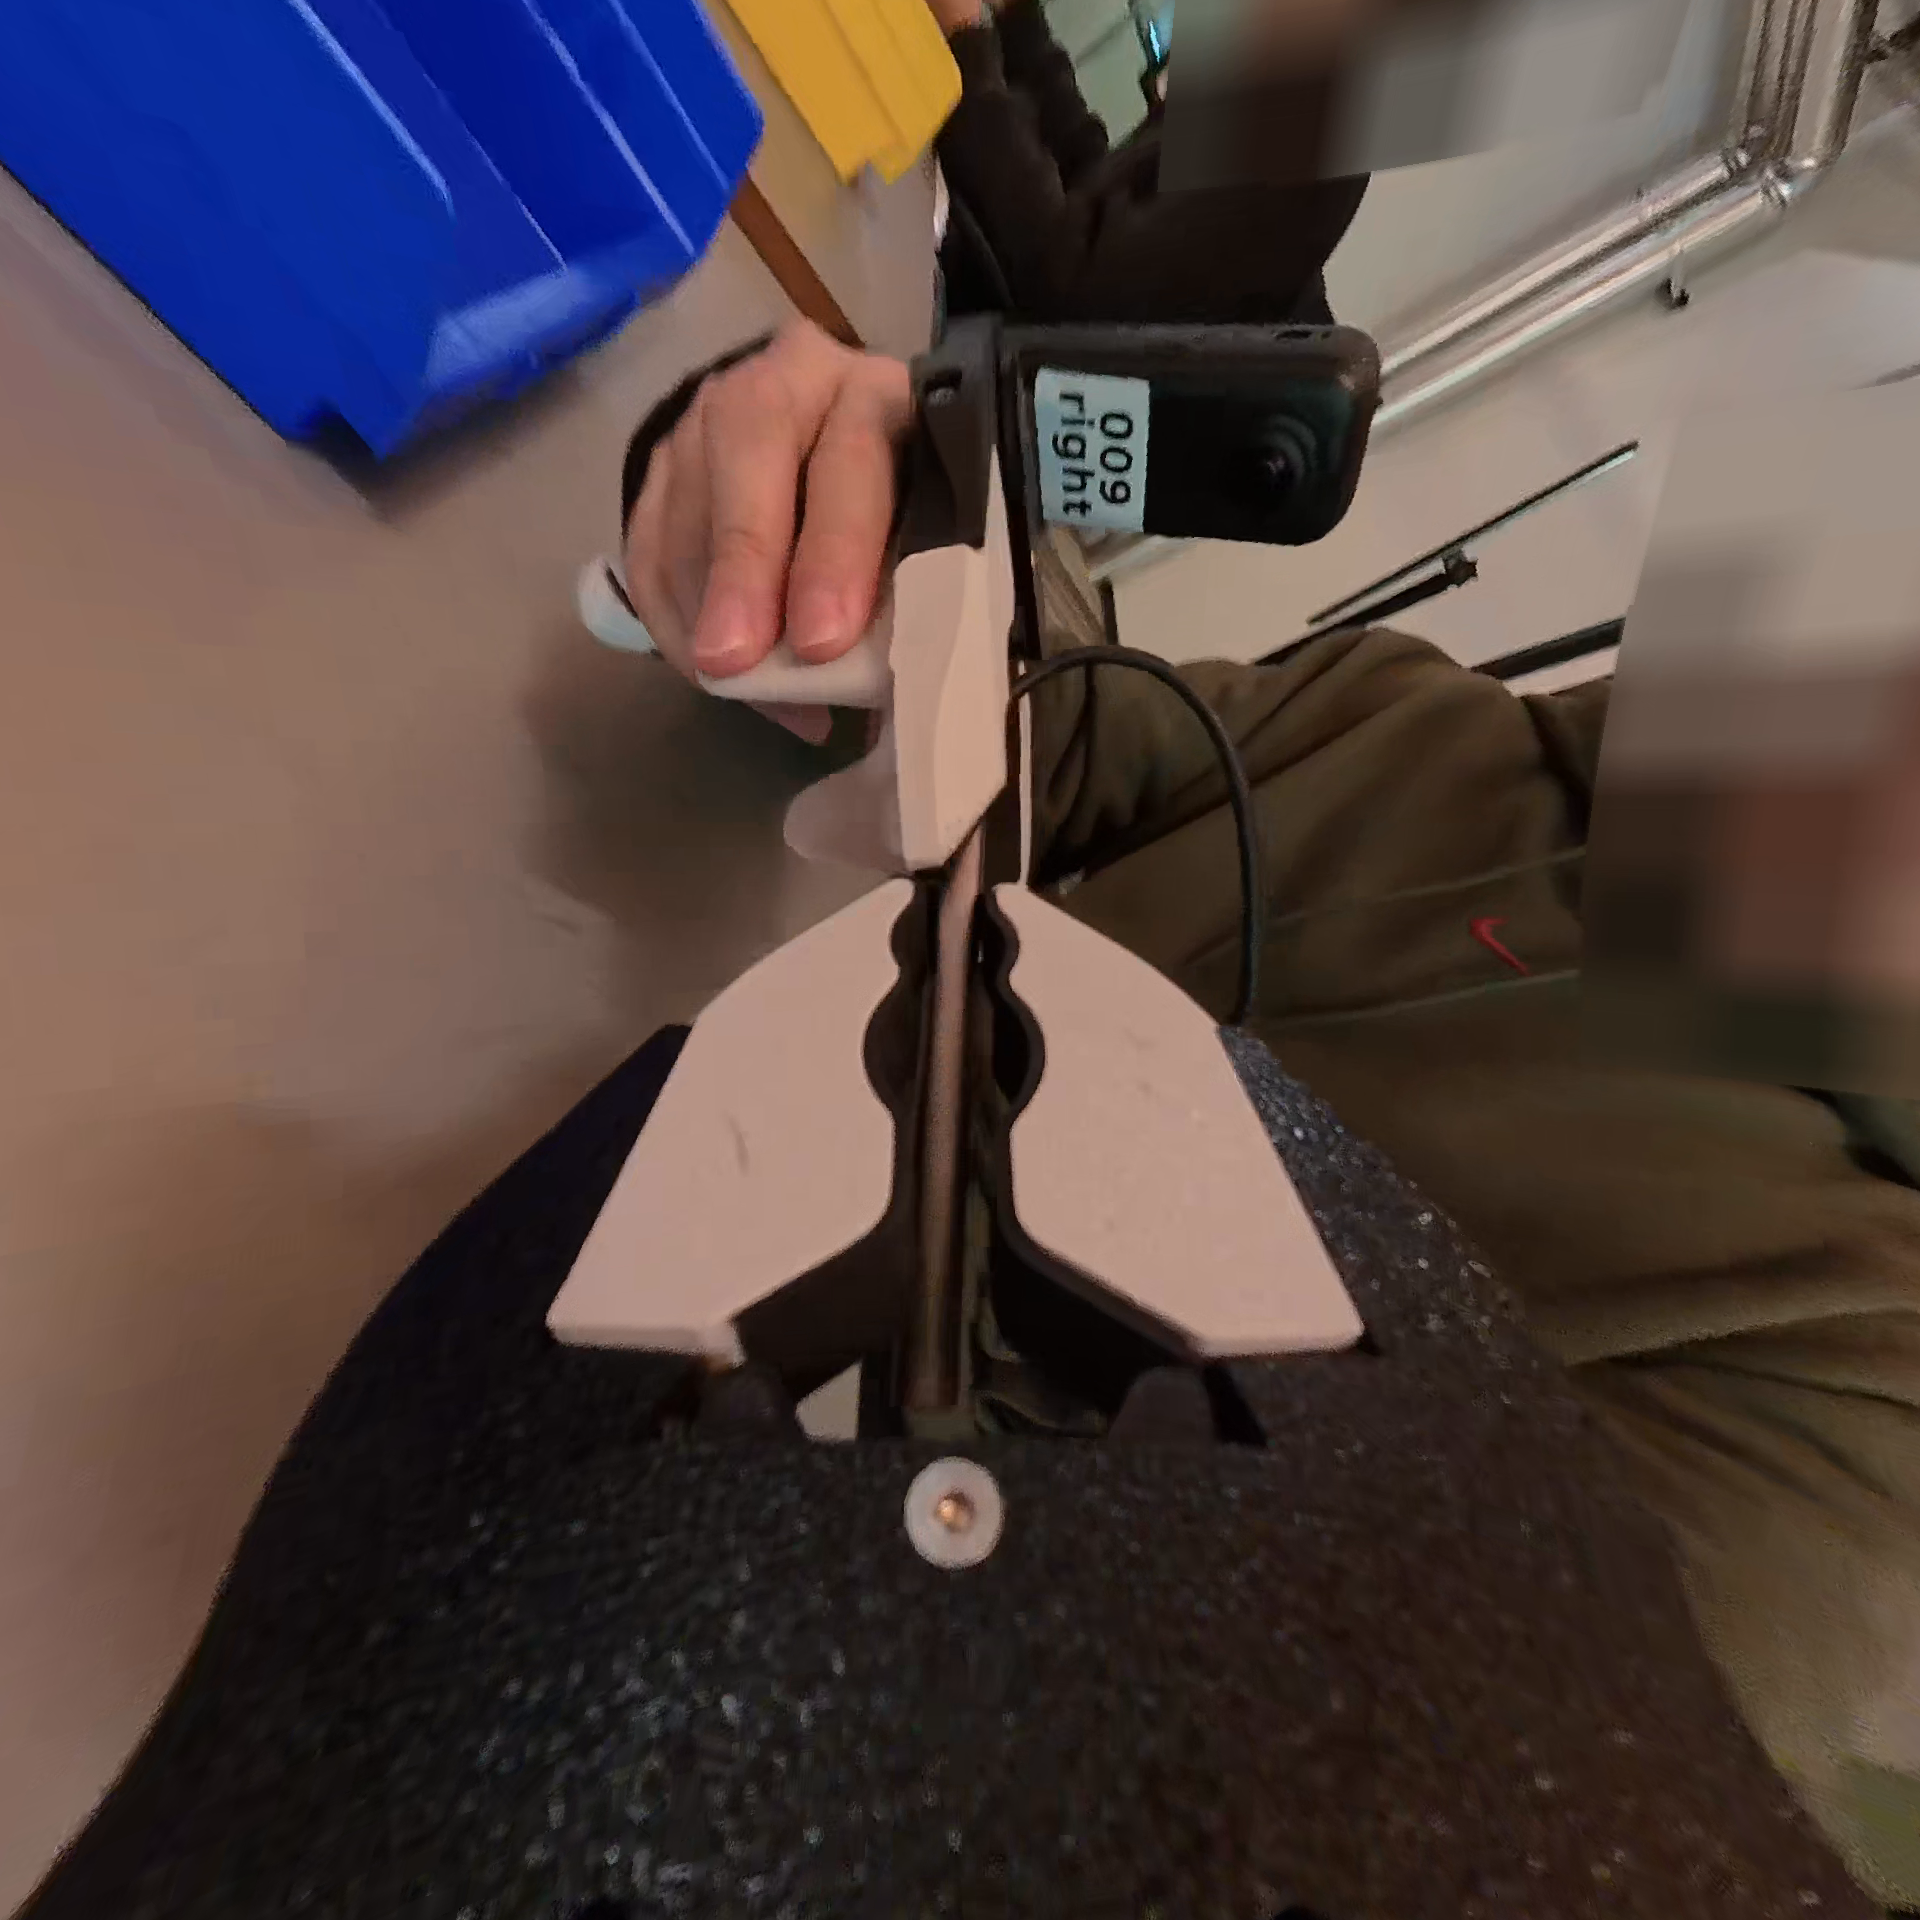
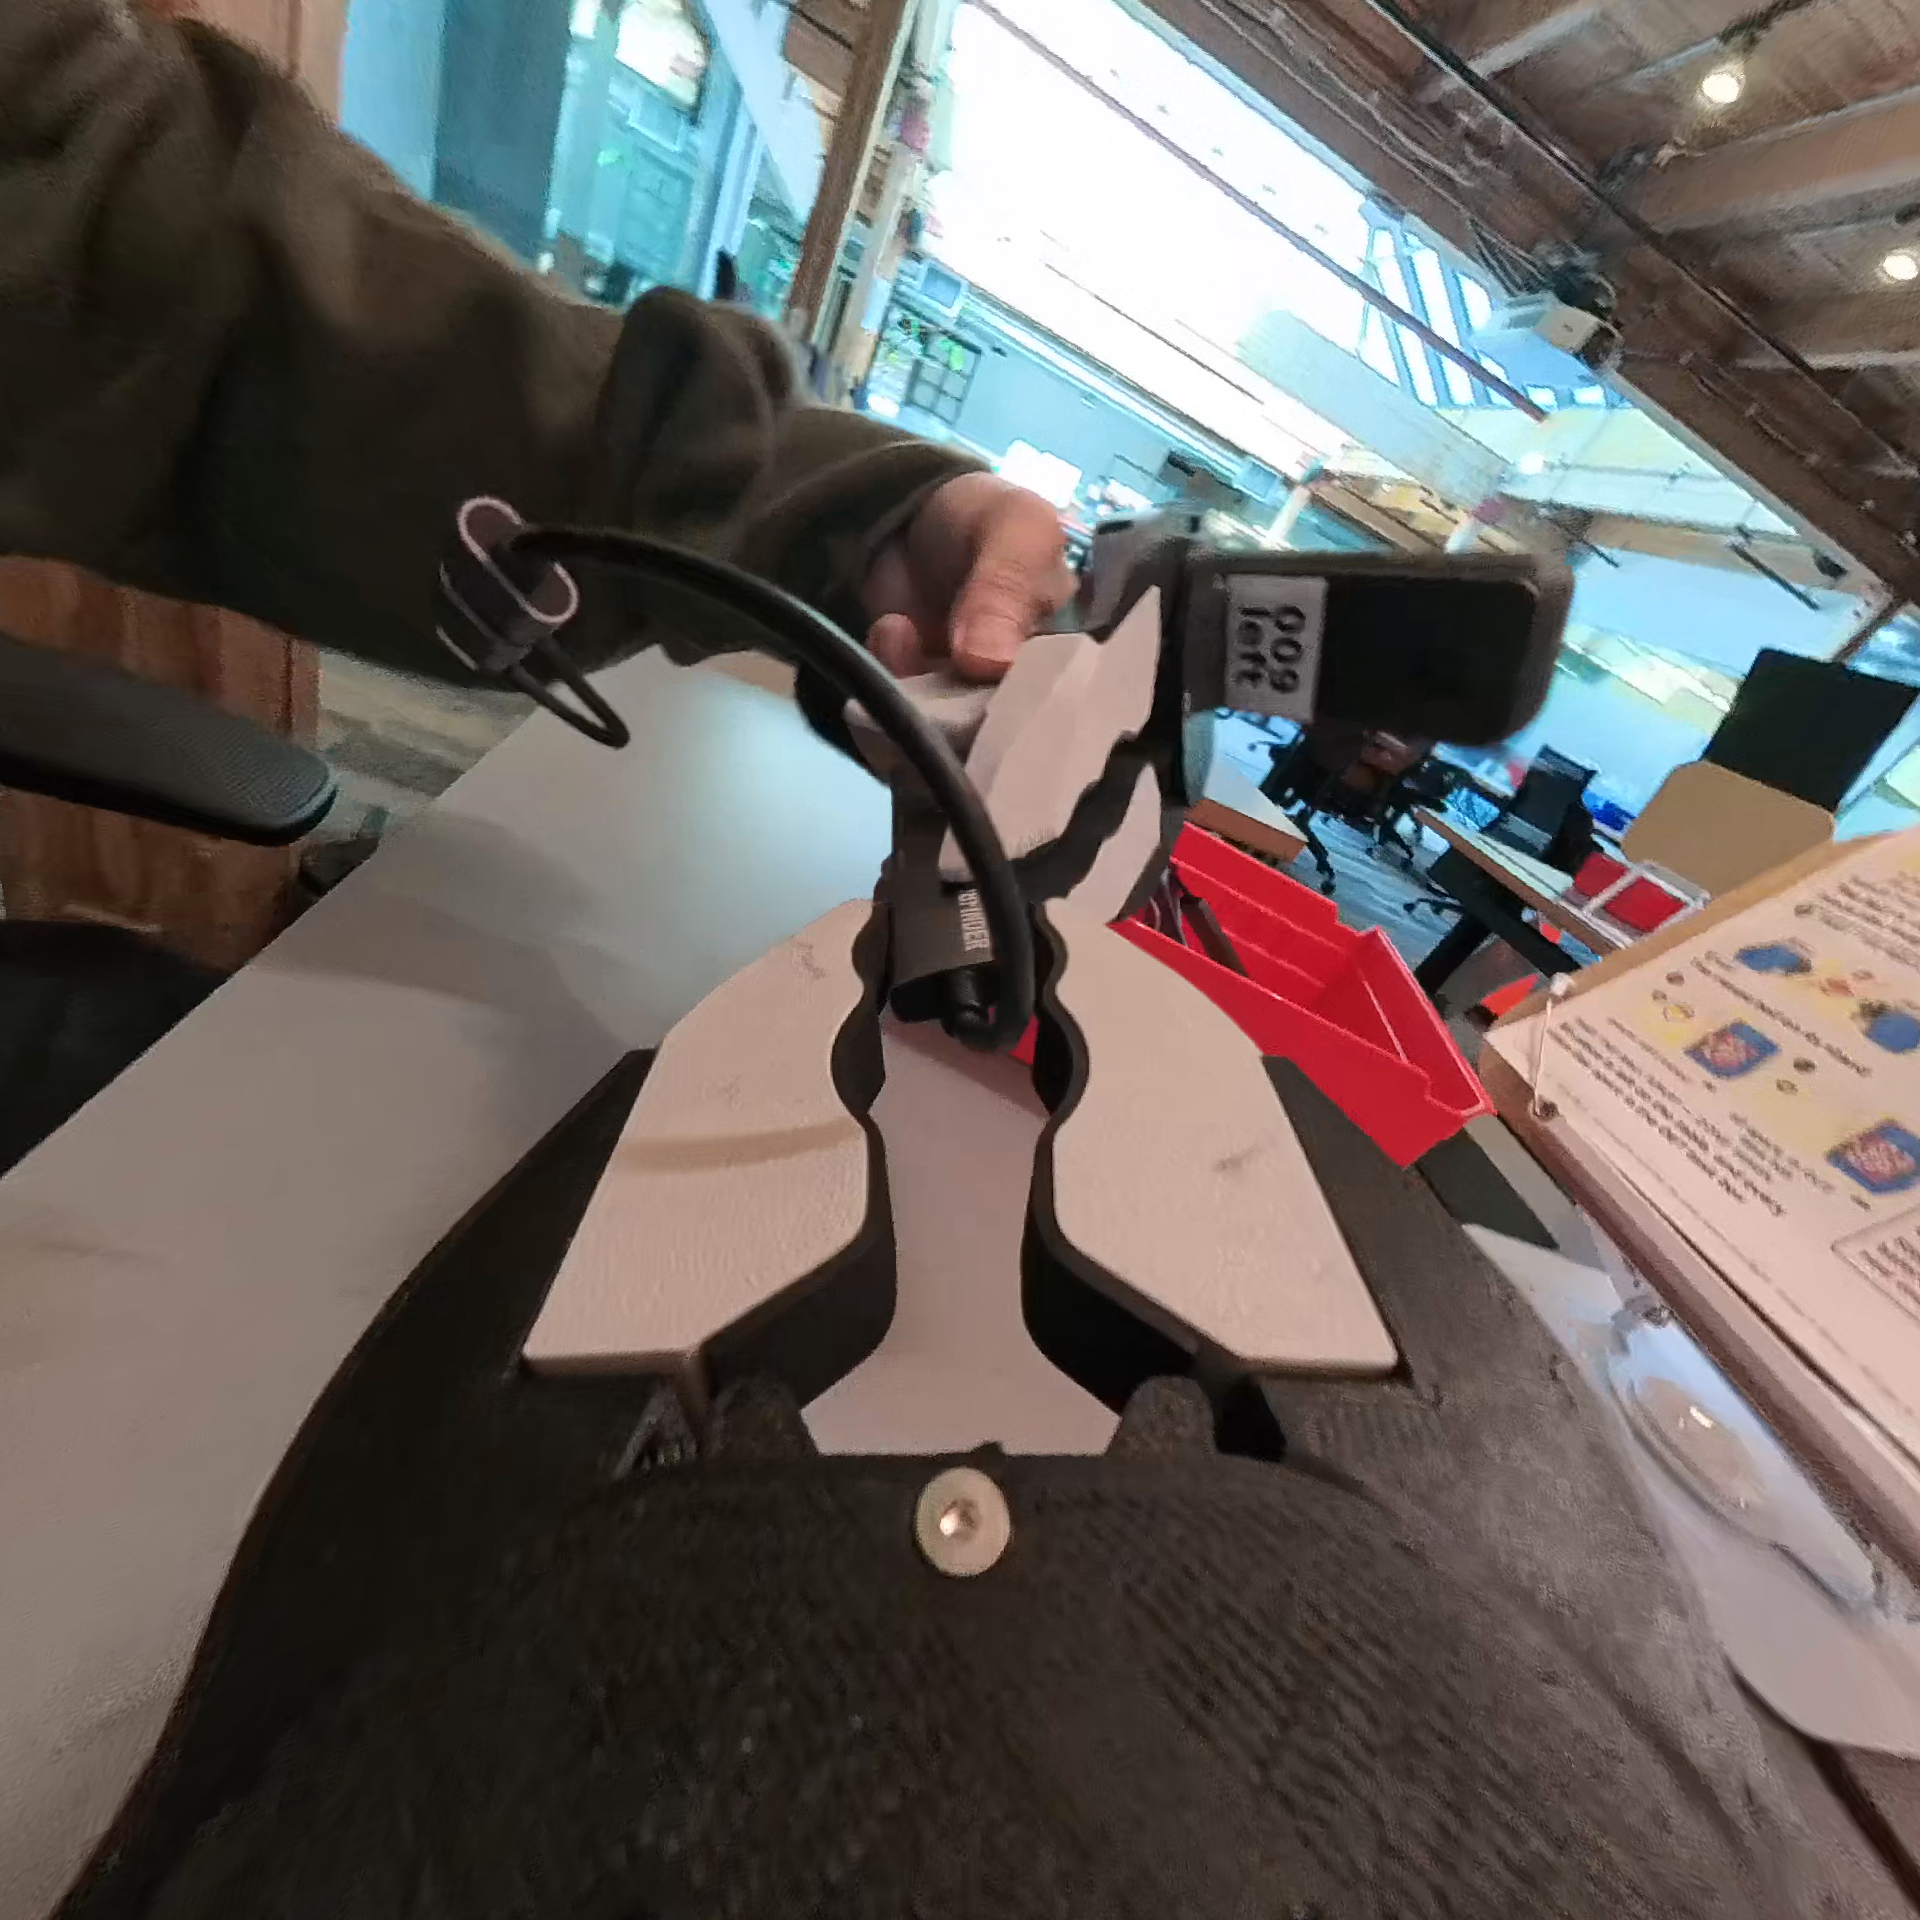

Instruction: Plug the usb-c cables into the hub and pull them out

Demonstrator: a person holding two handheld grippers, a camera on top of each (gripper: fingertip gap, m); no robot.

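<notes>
Left gripper [image 1: 951, 914]: fingers clamped on thin grey hub [image 1: 948, 1122] | Right gripper [image 2: 961, 940]: closed on black cable [image 2: 831, 665] at fingertips, above table [image 2: 436, 935]

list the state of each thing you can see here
left claw: shut on hub
right claw: around hub's end, grip unclear
hub: held off the table
cable: looped in air, one end at the hub
strap: wrapped round cable
</notes>
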